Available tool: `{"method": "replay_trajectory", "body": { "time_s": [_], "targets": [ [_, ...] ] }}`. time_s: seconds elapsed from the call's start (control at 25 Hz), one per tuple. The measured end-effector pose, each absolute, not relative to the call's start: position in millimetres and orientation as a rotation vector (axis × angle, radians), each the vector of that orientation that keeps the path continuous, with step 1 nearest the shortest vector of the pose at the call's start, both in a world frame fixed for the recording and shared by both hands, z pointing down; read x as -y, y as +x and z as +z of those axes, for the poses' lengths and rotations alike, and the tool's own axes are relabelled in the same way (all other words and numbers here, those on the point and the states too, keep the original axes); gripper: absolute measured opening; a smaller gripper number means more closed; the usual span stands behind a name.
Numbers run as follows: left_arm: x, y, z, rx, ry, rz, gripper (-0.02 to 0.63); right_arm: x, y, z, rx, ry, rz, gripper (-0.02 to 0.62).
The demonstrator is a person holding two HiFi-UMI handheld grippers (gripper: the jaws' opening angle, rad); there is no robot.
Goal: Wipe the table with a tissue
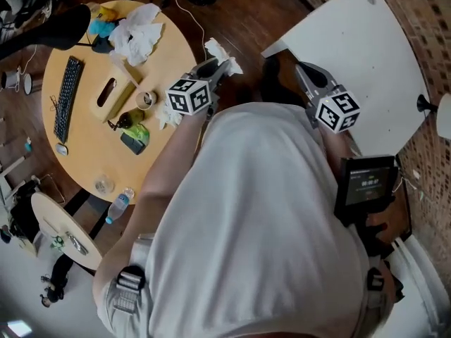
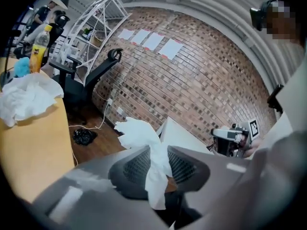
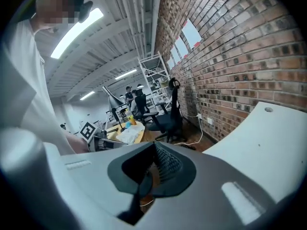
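Pinching tissue (image 2: 139, 131) in left hand-held gripper (image 2: 158, 157), tuft above jaws

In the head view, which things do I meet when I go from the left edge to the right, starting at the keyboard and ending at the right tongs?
black keyboard → tape roll → left tongs gripping a tissue → right tongs

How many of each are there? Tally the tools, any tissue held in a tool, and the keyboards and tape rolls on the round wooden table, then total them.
Tools: 2, the left tool and the right tool
Held tissue: 1, pinched in the left tool
Keyboard: 1
Tape roll: 1
Total: 5
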State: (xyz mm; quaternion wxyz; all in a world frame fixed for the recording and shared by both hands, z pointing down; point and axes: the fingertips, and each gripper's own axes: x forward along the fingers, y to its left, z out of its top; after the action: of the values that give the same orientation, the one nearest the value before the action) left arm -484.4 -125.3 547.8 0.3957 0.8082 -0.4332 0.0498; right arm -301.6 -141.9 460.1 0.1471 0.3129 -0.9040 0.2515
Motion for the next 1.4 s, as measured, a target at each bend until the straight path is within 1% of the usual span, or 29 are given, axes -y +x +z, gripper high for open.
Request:
{"method": "replay_trajectory", "body": {
  "time_s": [0.32, 0.6, 0.76, 1.24, 1.4],
  "targets": [
    [124.3, -432.6, 549.4, 0.953, 2.184, 0.310, 0.107, 117.6, -245.2, 465.2, 2.530, 1.182, 0.792, 0.008],
    [121.6, -370.7, 537.8, 0.712, 2.284, 0.290, 0.107, 96.2, -204.3, 459.8, 2.458, 1.342, 0.803, 0.008],
    [122.7, -345.6, 537.8, 0.637, 2.323, 0.335, 0.107, 91.5, -182.7, 463.6, 2.429, 1.422, 0.816, 0.008],
    [149.5, -294.5, 541.9, 0.608, 2.350, 0.458, 0.110, 94.6, -115.9, 475.1, 2.430, 1.590, 0.844, 0.008],
    [173.8, -250.8, 532.1, 0.583, 2.384, 0.490, 0.112, 101.7, -80.9, 467.7, 2.424, 1.618, 0.818, 0.008]
  ]
}}
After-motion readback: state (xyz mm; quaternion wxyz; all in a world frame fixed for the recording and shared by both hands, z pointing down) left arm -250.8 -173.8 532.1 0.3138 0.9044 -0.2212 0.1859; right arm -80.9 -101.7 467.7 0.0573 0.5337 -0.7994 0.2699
